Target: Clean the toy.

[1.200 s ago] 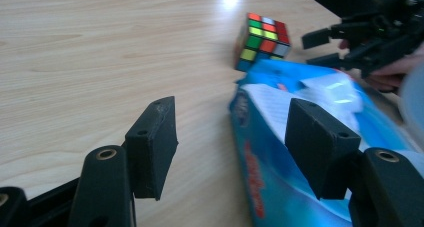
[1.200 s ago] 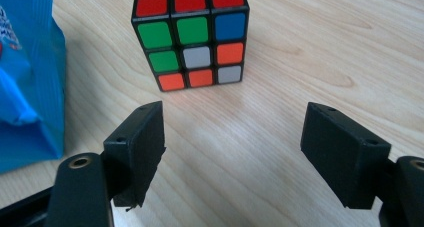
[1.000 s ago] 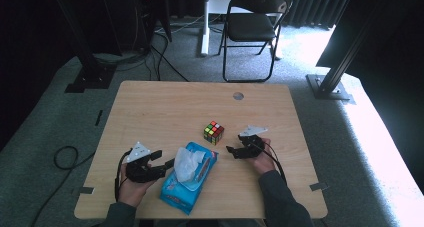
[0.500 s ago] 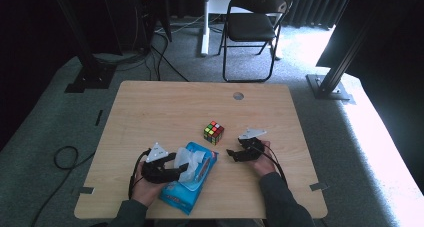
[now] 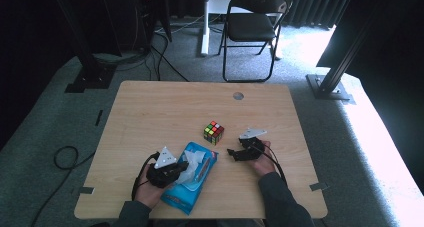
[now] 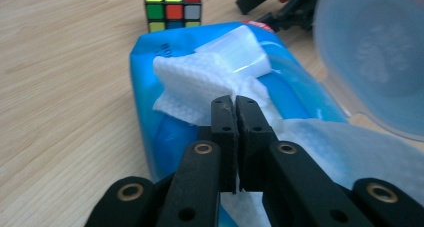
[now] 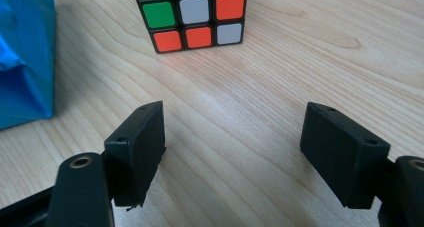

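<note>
A blue pack of wet wipes lies near the table's front edge, its clear lid flipped open. A white wipe sticks up from the opening. My left gripper sits over the pack, and its jaws are pressed together on the wipe's crumpled sheet. A Rubik's cube stands just beyond the pack, also seen as the cube and the cube. My right gripper rests low on the table to the right of the pack, open, with bare wood between its fingers.
The wooden table has a round cable hole near its far edge. A folding chair stands behind the table. Cables trail on the floor at the left. The pack's corner lies left of the right gripper.
My left gripper has moved right from beside the pack onto it and shut on the wipe. The right gripper has barely shifted.
</note>
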`<state>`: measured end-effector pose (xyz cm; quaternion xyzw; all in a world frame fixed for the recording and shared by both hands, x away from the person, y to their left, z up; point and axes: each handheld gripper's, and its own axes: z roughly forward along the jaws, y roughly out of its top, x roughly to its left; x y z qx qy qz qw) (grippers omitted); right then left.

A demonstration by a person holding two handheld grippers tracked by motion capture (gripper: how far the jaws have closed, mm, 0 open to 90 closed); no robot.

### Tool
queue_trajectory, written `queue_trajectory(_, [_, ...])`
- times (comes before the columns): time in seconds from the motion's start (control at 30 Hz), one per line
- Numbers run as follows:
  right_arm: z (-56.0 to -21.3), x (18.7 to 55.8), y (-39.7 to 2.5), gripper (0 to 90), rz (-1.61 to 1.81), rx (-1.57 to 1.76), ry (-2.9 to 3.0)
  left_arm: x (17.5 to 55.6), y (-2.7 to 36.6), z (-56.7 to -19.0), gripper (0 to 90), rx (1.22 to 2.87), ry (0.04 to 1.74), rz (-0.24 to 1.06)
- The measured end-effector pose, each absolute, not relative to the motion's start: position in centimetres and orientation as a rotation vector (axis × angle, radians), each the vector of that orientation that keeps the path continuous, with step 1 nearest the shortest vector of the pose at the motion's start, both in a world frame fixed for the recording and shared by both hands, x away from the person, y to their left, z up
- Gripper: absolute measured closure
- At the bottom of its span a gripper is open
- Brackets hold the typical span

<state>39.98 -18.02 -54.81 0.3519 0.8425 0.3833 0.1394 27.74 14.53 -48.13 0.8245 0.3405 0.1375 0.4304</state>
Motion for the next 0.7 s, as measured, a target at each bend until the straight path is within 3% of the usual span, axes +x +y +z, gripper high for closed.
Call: queue_trajectory(0.7, [-54.8, 40.0, -18.2, 26.7, 1.106, 1.03, 2.424, 28.7, 18.9, -46.0, 89.5, 1.866, 0.964, 0.434])
